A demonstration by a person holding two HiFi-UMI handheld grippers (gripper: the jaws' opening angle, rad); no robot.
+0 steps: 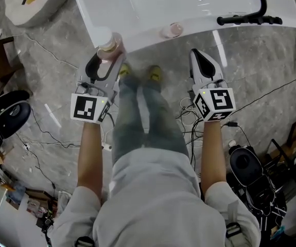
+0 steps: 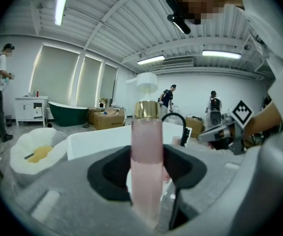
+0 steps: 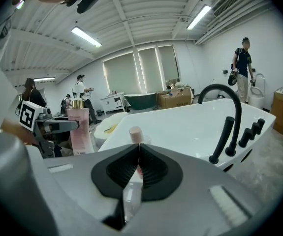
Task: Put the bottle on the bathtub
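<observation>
Pink-filled bottle (image 2: 147, 156) stands upright, pinched between the left gripper (image 1: 108, 60) jaws at the bathtub (image 1: 148, 14) rim, apparently oriented for setting down. Right gripper (image 1: 199, 58) jaws are pressed together, empty, clear of the bottle.

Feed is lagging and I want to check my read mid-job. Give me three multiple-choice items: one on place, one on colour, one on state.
1. Where is the pump bottle?
A) in the left gripper
B) on the floor
C) inside the tub

2. What colour is the faucet?
A) gold
B) black
C) white

3. How do the right gripper's jaws stand?
A) wide apart
B) shut on the bottle
C) together, empty

Key:
1 A: the left gripper view shows its pads pressed on the bottle.
2 B: it is a black arc over the white tub.
3 C: the right gripper view shows the jaws meeting with nothing between them.
</observation>
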